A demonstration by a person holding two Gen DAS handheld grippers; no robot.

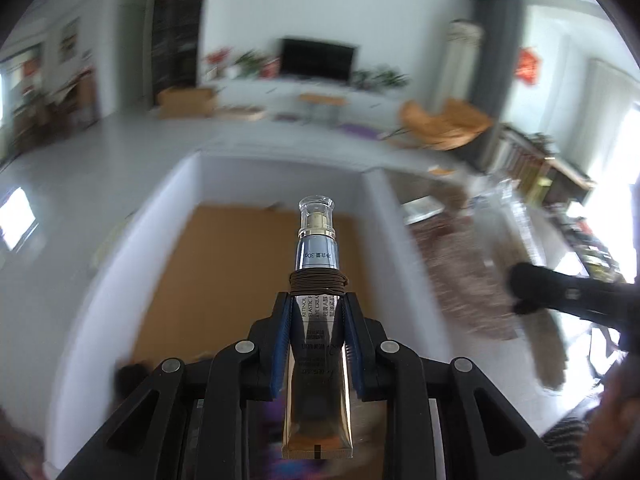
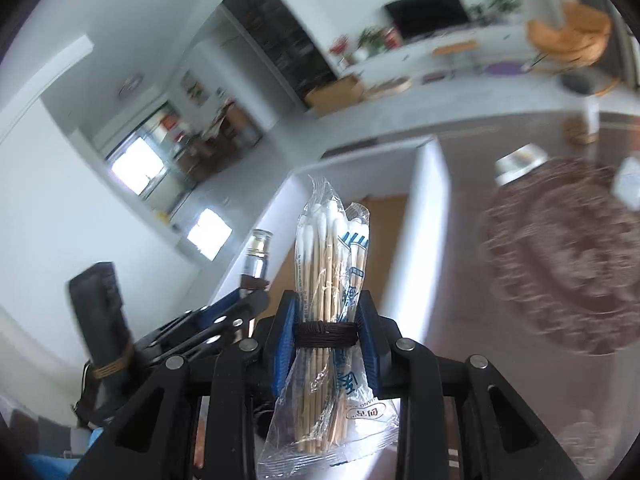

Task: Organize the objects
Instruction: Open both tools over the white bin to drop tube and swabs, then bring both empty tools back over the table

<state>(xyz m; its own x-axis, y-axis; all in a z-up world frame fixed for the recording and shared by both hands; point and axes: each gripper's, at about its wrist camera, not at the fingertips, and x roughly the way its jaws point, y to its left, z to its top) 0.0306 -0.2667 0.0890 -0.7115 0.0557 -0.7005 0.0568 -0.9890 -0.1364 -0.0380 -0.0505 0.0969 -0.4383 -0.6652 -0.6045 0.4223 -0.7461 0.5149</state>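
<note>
- Jaws of your left gripper (image 1: 316, 300) are pinching the eye cream tube (image 1: 316, 344) across its flat gold body, just below the brown elastic band (image 1: 318, 282) wound at the shoulder; the clear cap (image 1: 316, 210) points to 12 o'clock.
- Jaws of your right gripper (image 2: 325, 304) are clamped on the cotton swab packet (image 2: 330, 292) at mid-length, right where a dark band (image 2: 325, 334) cinches it; the white tips fan out toward 12 o'clock.
- Both things hang in the air over the white box (image 1: 188, 184), whose tan floor shows at 12 o'clock of each gripper.
- Expect the tube to be light and soft-walled: squeeze harder and it may buckle or slide on the glossy foil. Its stiffer shoulder near the band looks like the safer place to hold.
- Treat the clear cap as the brittle part; keep it off the box wall.
- Reckon the packet as nearly weightless, with slick crinkly film. The thin wooden sticks could snap or slip out endwise, so holding at the band, where they are bundled tight, seems best.
- At 3 o'clock in the left view, the lace mat (image 1: 468, 280) on the bench is blurred.
</note>
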